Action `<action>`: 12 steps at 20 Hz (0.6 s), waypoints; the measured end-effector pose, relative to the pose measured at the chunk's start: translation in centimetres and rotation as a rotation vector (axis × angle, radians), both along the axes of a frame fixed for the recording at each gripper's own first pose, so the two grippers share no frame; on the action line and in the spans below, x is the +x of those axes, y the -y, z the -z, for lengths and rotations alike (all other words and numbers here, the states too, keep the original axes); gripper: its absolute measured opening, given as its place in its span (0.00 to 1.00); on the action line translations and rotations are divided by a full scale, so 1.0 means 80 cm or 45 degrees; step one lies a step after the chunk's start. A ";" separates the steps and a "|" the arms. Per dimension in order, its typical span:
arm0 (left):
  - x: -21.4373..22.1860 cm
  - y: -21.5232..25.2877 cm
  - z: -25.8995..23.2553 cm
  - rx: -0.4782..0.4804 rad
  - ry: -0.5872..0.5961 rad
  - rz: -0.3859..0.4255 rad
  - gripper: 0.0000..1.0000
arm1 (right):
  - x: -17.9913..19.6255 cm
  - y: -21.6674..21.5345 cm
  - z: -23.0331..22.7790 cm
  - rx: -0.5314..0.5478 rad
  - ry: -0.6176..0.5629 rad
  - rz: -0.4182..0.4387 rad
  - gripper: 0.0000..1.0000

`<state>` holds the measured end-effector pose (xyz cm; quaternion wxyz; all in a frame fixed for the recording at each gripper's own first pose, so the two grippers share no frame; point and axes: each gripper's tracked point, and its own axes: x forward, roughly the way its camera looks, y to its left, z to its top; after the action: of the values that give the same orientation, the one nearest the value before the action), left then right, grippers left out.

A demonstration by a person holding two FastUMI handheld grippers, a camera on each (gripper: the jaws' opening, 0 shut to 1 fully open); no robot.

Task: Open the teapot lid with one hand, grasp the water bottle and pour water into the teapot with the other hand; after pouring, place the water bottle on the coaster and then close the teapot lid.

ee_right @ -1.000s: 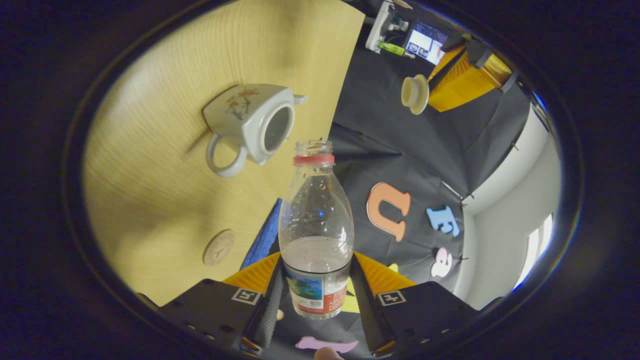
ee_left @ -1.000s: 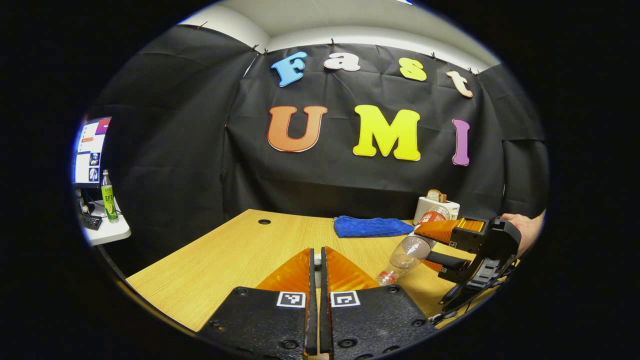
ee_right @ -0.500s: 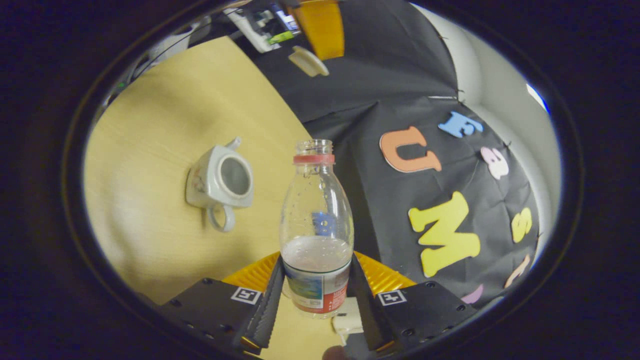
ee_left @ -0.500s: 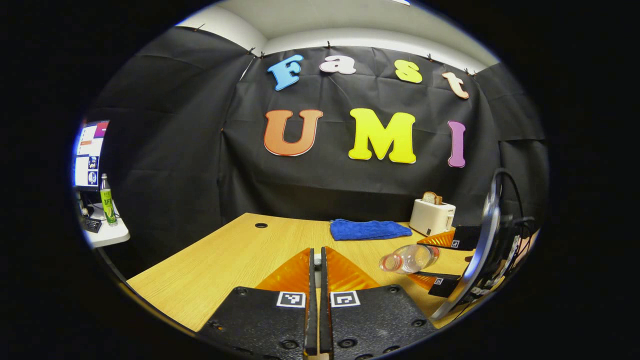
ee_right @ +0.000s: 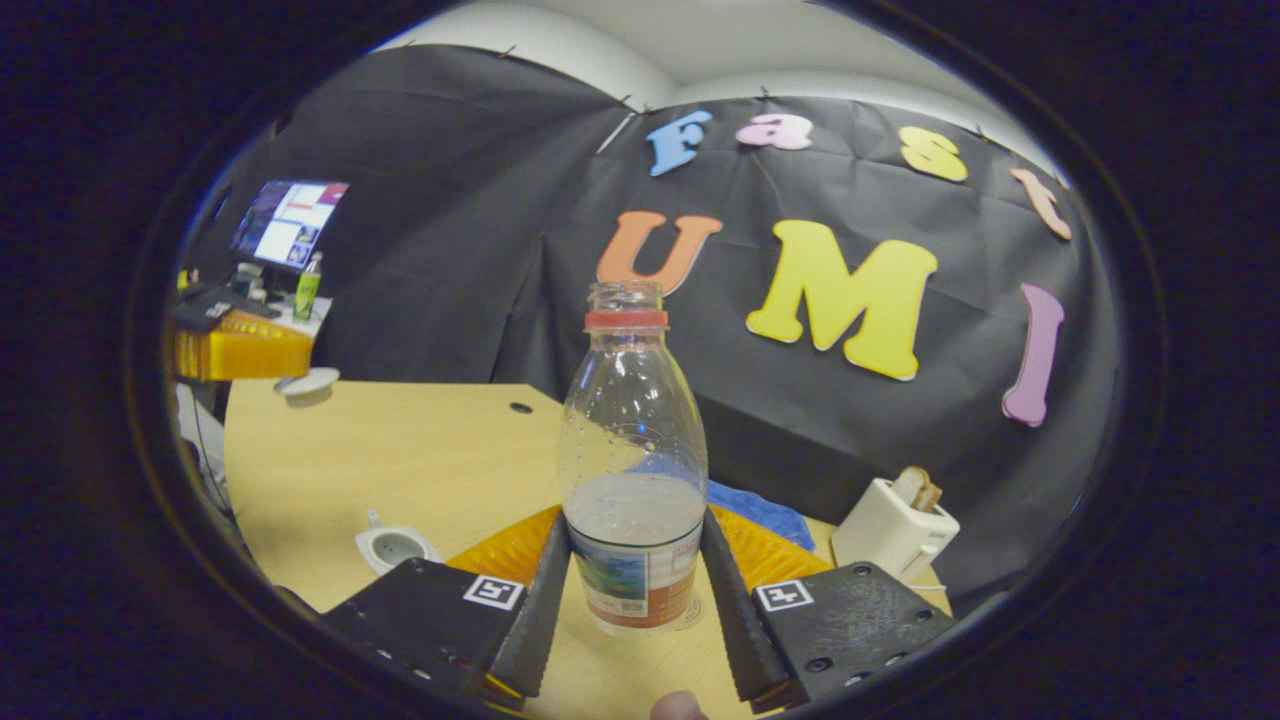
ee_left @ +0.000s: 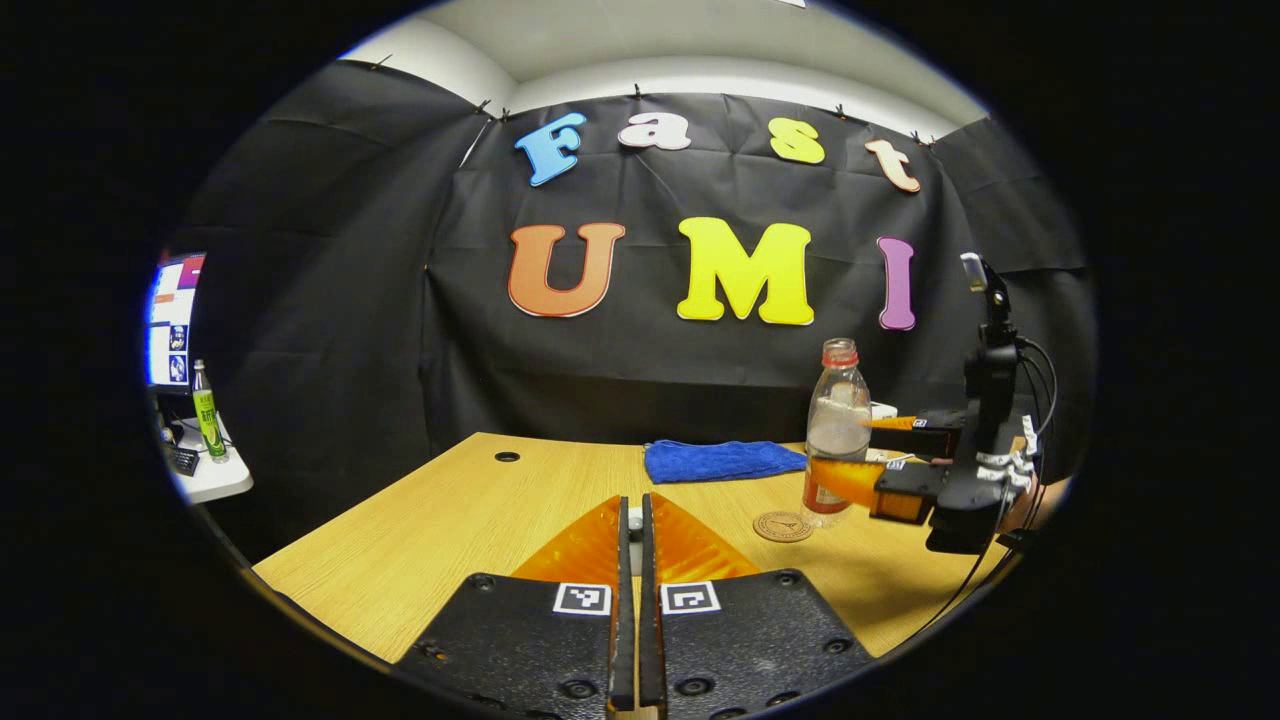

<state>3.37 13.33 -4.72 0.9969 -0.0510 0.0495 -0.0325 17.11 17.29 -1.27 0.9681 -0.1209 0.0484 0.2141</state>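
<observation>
Clear water bottle [ee_right: 634,480] upright, uncapped, partly filled

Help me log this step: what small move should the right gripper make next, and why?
Probably lower the water bottle onto the coaster. The right gripper holds it upright with its jaws shut on its lower body, and in the left gripper view the bottle's base hangs just beside and above the coaster, while the left gripper holds the teapot lid.

My left gripper [ee_left: 630,525] sits pinched together over the wooden table [ee_left: 450,520]. The right gripper [ee_left: 868,455] clamps the uncapped water bottle [ee_left: 836,430] upright, just behind the round coaster [ee_left: 782,526]. Blue cloth [ee_left: 722,460] behind.
</observation>
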 end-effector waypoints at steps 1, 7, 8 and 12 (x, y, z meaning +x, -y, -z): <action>0.001 0.001 0.000 0.000 -0.002 0.003 0.04 | 0.006 0.005 -0.002 0.062 -0.017 0.015 0.70; 0.001 0.002 0.000 0.004 -0.003 0.004 0.04 | 0.049 0.029 0.016 0.289 -0.082 0.087 0.70; 0.000 0.002 0.000 0.009 -0.009 0.004 0.04 | 0.059 0.033 0.021 0.307 -0.093 0.104 0.69; 0.000 0.004 0.000 0.023 -0.007 0.001 0.04 | 0.092 0.041 0.053 0.333 -0.149 0.154 0.70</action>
<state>3.39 13.00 -4.68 0.9972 -0.0420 0.0525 -0.0322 24.46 14.05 -5.53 0.9822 0.0221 0.0837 0.1666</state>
